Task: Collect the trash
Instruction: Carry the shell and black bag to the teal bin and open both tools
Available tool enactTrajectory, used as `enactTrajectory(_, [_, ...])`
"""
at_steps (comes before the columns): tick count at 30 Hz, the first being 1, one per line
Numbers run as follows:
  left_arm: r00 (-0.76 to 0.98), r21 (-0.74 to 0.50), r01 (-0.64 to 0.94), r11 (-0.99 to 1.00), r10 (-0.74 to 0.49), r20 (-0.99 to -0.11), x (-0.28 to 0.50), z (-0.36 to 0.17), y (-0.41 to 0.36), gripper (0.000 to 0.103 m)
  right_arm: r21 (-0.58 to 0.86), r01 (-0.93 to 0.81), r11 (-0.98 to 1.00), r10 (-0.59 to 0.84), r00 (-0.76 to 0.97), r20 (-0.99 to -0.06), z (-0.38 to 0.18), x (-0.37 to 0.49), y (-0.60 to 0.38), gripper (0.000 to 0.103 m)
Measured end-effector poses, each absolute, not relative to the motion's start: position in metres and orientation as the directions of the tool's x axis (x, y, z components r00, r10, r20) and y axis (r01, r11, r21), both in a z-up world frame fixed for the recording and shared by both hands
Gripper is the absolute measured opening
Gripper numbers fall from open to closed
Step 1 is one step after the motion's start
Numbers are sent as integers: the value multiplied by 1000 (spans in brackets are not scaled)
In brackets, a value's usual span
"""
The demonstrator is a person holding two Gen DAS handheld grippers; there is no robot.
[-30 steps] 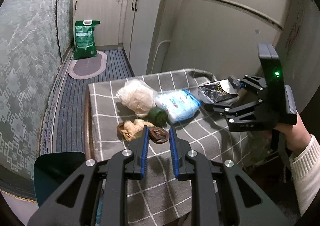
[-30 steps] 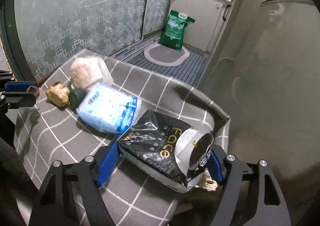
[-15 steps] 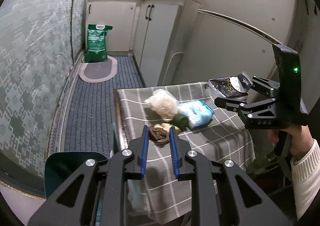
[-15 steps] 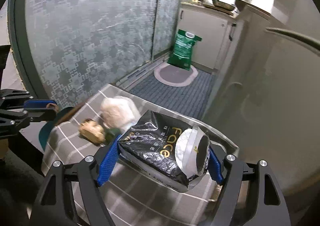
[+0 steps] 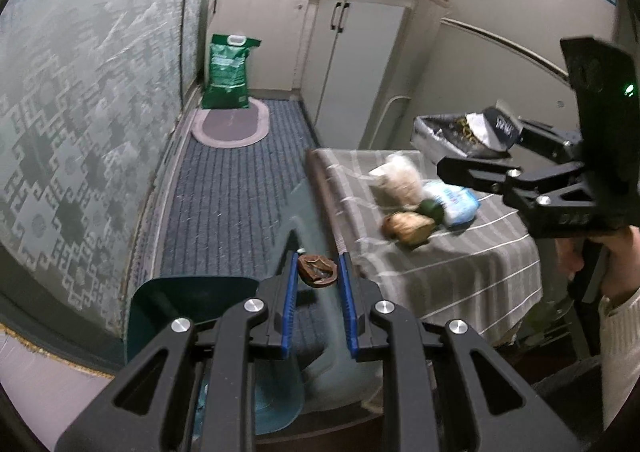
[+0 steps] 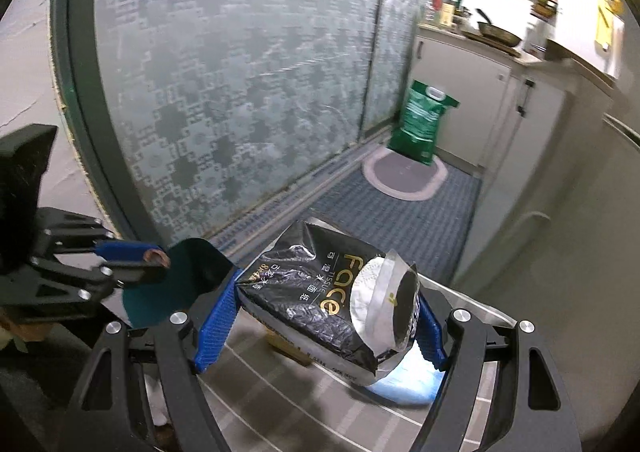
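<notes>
My left gripper [image 5: 319,267] is shut on a small brown scrap [image 5: 316,270] and holds it over the floor, left of the checked table [image 5: 460,272] and above a dark green bin [image 5: 192,304]. My right gripper [image 6: 328,308] is shut on a black tissue pack [image 6: 312,292] with a white flap, raised above the table. It also shows in the left wrist view [image 5: 460,131]. On the table lie a crumpled brown wad [image 5: 408,227], a green round item [image 5: 432,208], a blue-white packet [image 5: 454,199] and a clear bag [image 5: 396,179].
A patterned glass door [image 5: 80,99] runs along the left. A green sack [image 5: 228,77] and an oval mat [image 5: 230,123] lie at the far end by white cabinets [image 5: 360,51]. The bin's green lid [image 6: 176,276] stands by the table.
Both grippers rose and pulled back from the table. The left one swung left off the table with the brown scrap. The right one lifted the black pack clear.
</notes>
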State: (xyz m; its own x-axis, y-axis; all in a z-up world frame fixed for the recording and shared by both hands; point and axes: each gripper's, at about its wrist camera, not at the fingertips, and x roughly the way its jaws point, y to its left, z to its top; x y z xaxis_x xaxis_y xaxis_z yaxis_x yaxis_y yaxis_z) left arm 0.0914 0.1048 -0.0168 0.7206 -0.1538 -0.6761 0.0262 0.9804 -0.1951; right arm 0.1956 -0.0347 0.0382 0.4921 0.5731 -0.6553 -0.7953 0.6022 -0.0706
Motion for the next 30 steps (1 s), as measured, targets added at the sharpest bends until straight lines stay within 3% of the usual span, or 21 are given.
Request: enactTrajectory(30, [579, -143, -161, 977, -24, -815, 99, -93, 195, 24, -18, -870, 492, 565, 335, -754, 6, 175, 93, 78])
